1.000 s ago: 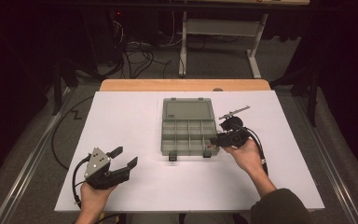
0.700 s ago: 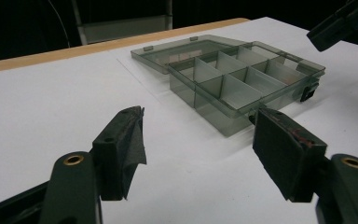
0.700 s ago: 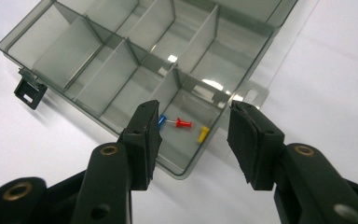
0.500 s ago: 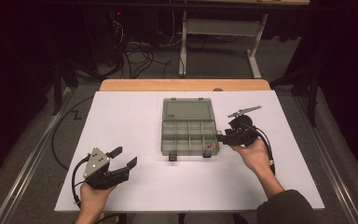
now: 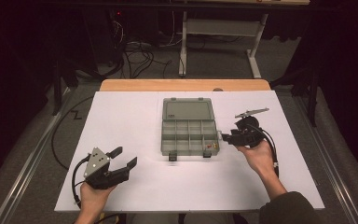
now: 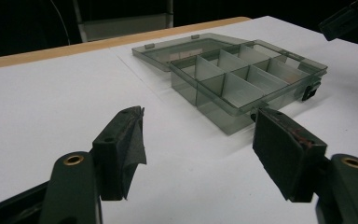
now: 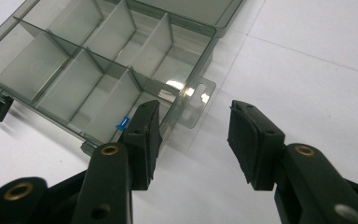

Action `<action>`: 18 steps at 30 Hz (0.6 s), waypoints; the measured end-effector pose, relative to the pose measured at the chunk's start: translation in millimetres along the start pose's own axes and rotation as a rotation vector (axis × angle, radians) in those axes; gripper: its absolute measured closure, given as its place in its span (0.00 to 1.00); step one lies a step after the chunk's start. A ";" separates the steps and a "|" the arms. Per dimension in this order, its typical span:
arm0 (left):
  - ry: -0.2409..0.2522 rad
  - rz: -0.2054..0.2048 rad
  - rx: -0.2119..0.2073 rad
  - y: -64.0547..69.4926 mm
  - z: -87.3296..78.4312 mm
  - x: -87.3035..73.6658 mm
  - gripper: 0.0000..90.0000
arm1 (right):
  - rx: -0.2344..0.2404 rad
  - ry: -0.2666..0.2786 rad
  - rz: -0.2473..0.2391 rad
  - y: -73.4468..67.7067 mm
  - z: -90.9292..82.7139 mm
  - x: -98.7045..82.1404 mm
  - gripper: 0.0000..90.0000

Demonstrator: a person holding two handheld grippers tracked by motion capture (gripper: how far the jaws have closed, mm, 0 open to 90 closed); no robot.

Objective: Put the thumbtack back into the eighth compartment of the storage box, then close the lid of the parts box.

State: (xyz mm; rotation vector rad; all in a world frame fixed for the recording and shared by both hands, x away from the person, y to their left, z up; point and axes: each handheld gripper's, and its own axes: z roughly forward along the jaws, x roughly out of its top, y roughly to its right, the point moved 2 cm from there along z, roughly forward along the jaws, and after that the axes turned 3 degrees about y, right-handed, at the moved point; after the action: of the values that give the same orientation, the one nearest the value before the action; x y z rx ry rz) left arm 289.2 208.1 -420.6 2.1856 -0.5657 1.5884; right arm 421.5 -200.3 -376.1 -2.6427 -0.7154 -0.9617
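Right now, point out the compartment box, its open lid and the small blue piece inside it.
compartment box (image 5: 189, 137): high view, on a middle divider.
open lid (image 5: 188, 111): high view, on the lid's flat panel.
small blue piece (image 7: 121, 123): right gripper view, on its visible blue end.

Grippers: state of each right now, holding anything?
Left gripper: open, holding nothing.
Right gripper: open, jaws just opened wider, nothing between them, beside the organizer box.

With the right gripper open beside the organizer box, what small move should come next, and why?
Probably draw the right gripper a little further back from the organizer box. Its jaws have just been opening and hold nothing, and a small blue piece already lies in the near corner compartment, so that drop looks done. The left gripper rests open, well apart from the box.
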 end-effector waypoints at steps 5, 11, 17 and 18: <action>-0.001 0.001 0.000 0.0 0.0 0.0 0.37 | -0.002 0.009 0.013 1.8 0.7 1.0 0.64; 0.002 -0.001 0.000 0.2 -0.8 0.1 0.37 | 0.006 0.006 0.021 -0.5 5.3 3.7 0.67; -0.001 0.009 0.002 0.8 -0.2 0.8 0.37 | 0.014 -0.010 0.028 -0.9 13.4 6.7 0.70; -0.003 0.015 0.002 1.5 -0.2 1.0 0.37 | 0.019 -0.014 0.034 -1.0 14.6 6.8 0.71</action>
State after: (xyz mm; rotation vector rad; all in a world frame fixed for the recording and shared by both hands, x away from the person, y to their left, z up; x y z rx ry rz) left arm 288.5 206.8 -419.5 2.1906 -0.5837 1.5936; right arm 433.4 -191.4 -382.6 -2.6388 -0.6766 -0.9234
